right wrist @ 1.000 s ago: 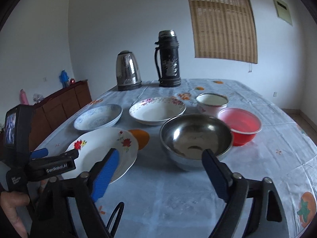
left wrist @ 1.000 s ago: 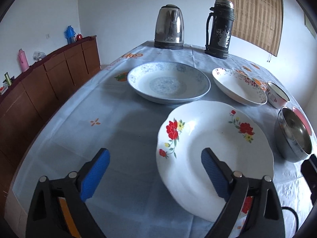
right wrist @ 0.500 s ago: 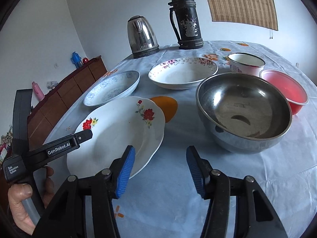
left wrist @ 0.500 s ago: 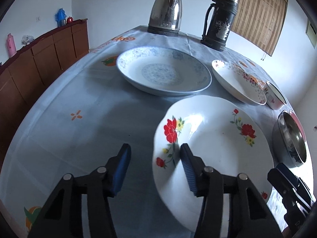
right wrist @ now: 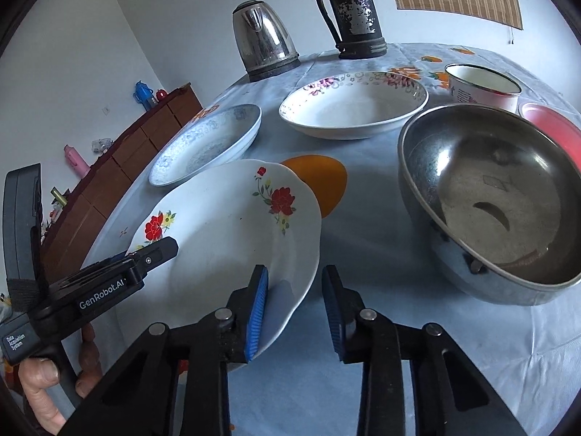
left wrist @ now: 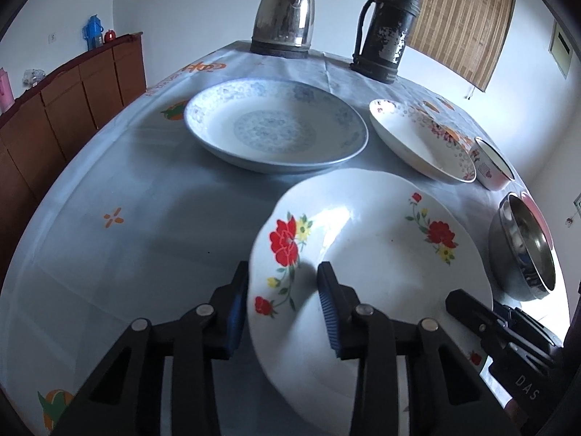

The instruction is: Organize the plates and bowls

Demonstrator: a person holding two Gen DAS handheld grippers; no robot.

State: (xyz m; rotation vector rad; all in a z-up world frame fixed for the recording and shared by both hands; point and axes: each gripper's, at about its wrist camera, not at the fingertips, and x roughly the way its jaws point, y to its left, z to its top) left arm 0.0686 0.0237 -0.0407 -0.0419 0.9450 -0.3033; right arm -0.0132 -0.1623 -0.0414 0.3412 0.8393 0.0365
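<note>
Flowered plate (left wrist: 370,254): largest piece, near centre of the blue tablecloth (left wrist: 127,189), lying flat. Glazed ceramic, so probably stiff, brittle, slick and moderately heavy; best taken by the scalloped rim, one pad above and one below, from two opposite sides. Empty.

Left gripper (left wrist: 281,303): straddling the plate's near-left rim, jaws closing; one blue pad outside the edge, the other over the plate face. Not visibly pressing yet.

Right gripper (right wrist: 296,309): at the near-right rim, jaws closing, rim between them; left pad touching or nearly touching the edge, hard to tell through the fisheye; right pad well clear.

Blue-patterned plate (left wrist: 274,129): farther back, just beyond the flowered plate. Shallow, empty. Same fragile handling.

Steel bowl (right wrist: 490,200): right of the flowered plate. Rigid, likely light, unbreakable, smooth-walled; grip over the rim. No loose contents, only dull marks on the bottom.

Floral-rimmed bowl (right wrist: 354,105): far centre-right, shallow ceramic, empty.

Red bowl (right wrist: 552,125): far right, partly hidden behind the steel bowl; contents not visible.

White cup (right wrist: 483,85): far right, small, dark-rimmed, seemingly empty.

Kettle (left wrist: 283,14) and flask (left wrist: 386,31): far edge, upright, apart from the crockery.
</note>
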